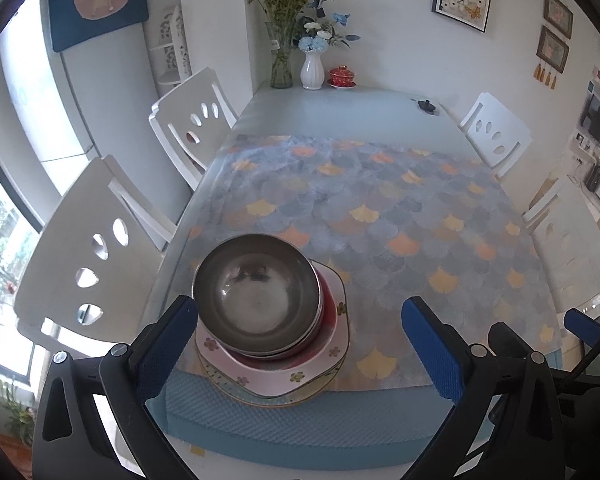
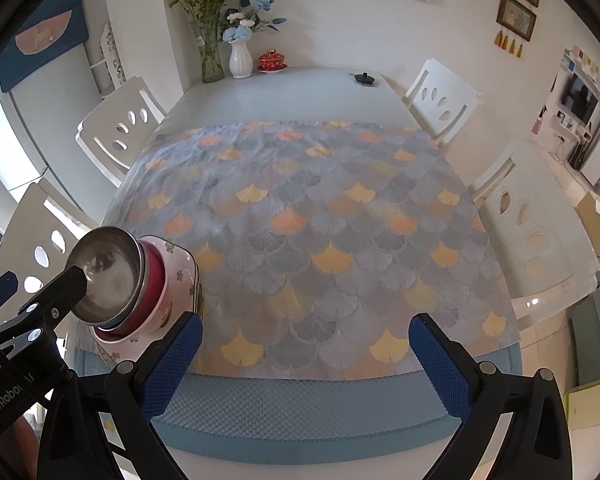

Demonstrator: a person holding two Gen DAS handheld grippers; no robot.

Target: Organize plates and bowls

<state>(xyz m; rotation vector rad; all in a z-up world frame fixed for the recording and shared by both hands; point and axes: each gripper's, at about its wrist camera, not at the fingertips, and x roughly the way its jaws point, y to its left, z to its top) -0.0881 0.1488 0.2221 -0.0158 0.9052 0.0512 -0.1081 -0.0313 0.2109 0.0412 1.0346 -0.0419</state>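
Plates and bowls stand already gathered in one pile at the near left corner of the table (image 2: 260, 96), a steel bowl (image 1: 258, 292) nested in a red bowl (image 1: 328, 312) on a pink flowered plate (image 1: 276, 376) over a flatter plate (image 1: 300, 399). I judge the steel light, stiff and slippery and the ceramic heavy and breakable, so lift from the bottom plate's rim. Both the left gripper (image 1: 300, 352) and right gripper (image 2: 306, 364) gape wide, holding nothing; "GenRobot" is printed on the left one's body.

Silver steel bowl (image 1: 256, 296) on red bowl (image 1: 327, 312), pink flowered plate (image 1: 284, 376); grey-orange fan-patterned cloth (image 1: 380, 208); blue-padded tongs.
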